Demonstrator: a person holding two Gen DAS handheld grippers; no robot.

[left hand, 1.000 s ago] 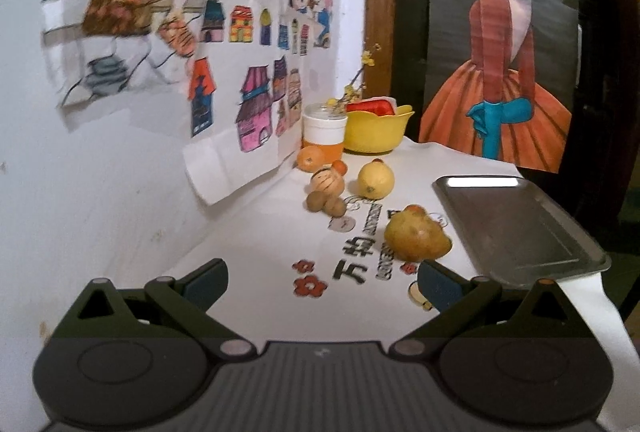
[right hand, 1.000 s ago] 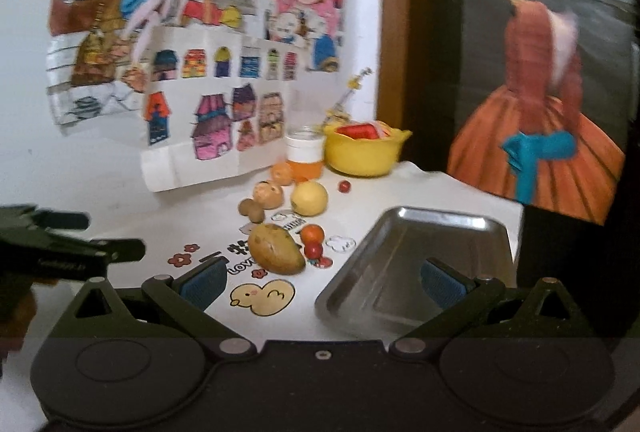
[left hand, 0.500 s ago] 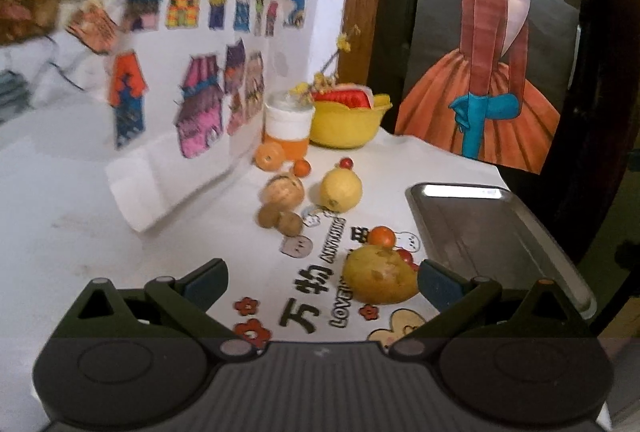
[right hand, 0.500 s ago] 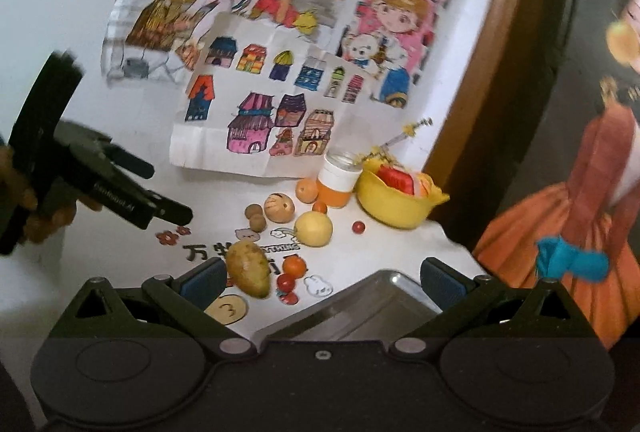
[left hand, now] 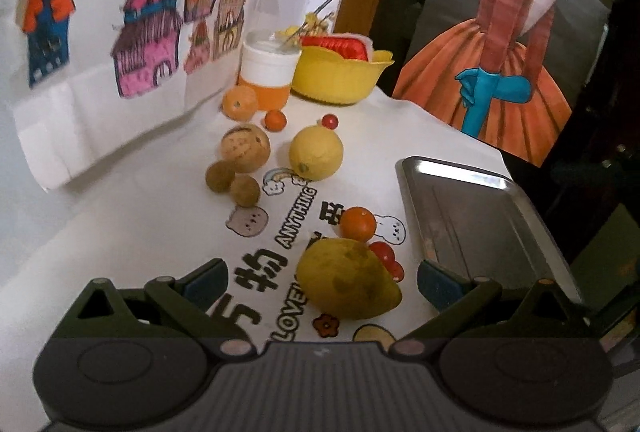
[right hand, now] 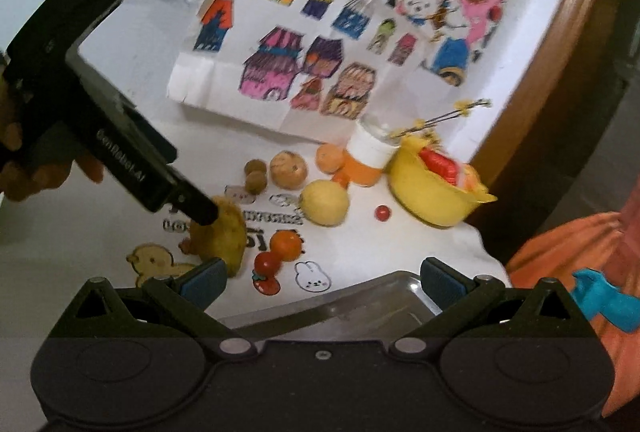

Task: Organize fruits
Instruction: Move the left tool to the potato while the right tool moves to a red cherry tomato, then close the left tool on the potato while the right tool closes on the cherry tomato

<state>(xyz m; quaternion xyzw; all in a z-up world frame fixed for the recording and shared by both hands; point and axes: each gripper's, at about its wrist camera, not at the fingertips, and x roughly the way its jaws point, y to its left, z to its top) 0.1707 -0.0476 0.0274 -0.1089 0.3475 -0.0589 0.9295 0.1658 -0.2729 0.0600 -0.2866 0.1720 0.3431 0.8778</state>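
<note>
Probably a home: children's drawings (left hand: 152,44) taped on the wall above a cartoon-printed tablecloth (left hand: 140,224).

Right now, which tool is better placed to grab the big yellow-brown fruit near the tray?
Left. The left tool is open with the yellow-brown fruit lying between its fingers. The right tool is open over the metal tray, with the fruit off to its left.

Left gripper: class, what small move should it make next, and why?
Probably ease forward and close on the mango. The left gripper is open with the fruit between its fingers, and the metal tray alongside holds no fruit yet.
</note>
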